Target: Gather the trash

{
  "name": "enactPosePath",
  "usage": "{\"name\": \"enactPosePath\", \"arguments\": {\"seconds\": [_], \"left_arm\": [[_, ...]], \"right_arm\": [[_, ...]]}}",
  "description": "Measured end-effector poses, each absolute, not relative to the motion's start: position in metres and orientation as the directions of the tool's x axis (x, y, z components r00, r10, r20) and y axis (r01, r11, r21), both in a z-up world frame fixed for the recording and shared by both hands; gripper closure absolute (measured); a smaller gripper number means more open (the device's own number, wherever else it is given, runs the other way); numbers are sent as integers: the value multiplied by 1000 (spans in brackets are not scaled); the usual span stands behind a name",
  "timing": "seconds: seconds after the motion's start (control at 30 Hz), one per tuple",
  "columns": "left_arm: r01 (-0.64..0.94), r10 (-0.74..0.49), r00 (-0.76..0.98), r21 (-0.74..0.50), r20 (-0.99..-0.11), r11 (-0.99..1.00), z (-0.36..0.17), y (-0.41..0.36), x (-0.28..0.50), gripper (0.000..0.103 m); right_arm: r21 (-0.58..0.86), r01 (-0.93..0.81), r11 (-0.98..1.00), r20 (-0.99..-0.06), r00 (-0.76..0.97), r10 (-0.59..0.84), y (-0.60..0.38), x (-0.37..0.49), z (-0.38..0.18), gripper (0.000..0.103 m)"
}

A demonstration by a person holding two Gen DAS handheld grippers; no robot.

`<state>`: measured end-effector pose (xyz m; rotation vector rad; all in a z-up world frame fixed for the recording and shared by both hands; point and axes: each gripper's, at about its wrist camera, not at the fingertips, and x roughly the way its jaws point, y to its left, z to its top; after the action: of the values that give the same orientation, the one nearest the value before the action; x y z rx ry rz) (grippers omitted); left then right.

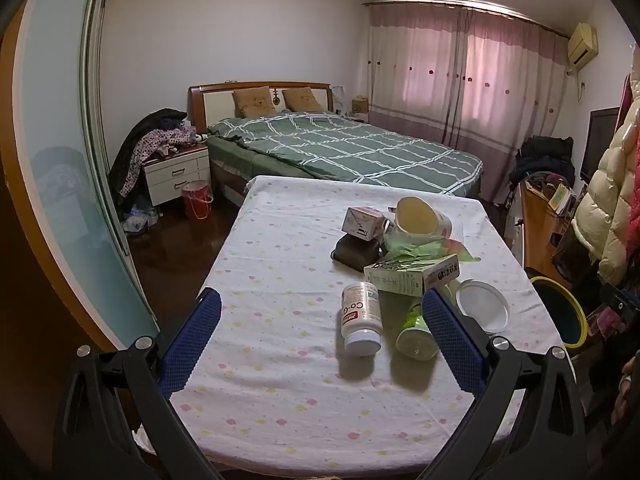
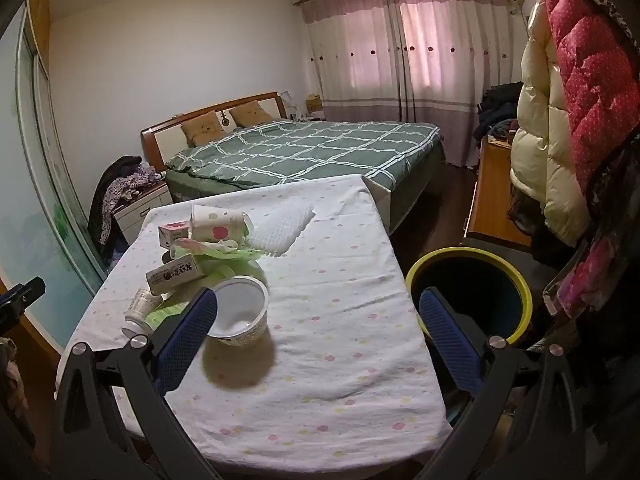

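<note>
- The table (image 1: 280, 240), draped in a dotted cloth, carries all the trash in one heap towards its right edge. I see the cloth as the biggest risk: it is loose and wrinkled, so a finger coming in low could snag it and drag the whole heap.
- The bin (image 2: 468, 292), dark with a yellow rim, stands on the floor just off the table's right edge. If I release too early, whatever I carry lands on the floor between table and bin.
- The heap is stacked: a tipped paper cup (image 1: 422, 216) and a small carton (image 1: 364, 222) sit at the far end on a dark case, and a long box (image 1: 412, 276) leans across green wrappers. Pulling a lower piece would probably topple the rest.
- The white tub (image 2: 240, 308) sits upright near the heap's right side, just beside the left finger of my right gripper (image 2: 316, 328), not between the fingers.
- The white pill bottle (image 1: 360, 316) and the green can (image 1: 416, 332) lie on their sides, so a glancing touch could roll them. Both lie between the fingers of my left gripper (image 1: 320, 332), nearer its right finger.
- Both grippers stand wide open, holding nothing, tilted down over the table's near edge.
</note>
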<state>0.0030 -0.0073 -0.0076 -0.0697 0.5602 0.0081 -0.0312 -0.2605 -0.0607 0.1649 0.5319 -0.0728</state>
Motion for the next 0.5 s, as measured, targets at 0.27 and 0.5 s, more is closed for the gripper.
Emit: {"name": "enactPosePath", "arguments": {"seconds": [0.27,0.5], "left_arm": [[-29,-9,848,-64,-531,998,-8,-8,3,4],[-27,-11,847,-63,-532,998,-7,-8,2,4]], "right_arm": [[137,111,984,-508,861,-26,-260,-31,-62,6],[136,112,984,-509,861,-27,-259,-30,-62,6]]}}
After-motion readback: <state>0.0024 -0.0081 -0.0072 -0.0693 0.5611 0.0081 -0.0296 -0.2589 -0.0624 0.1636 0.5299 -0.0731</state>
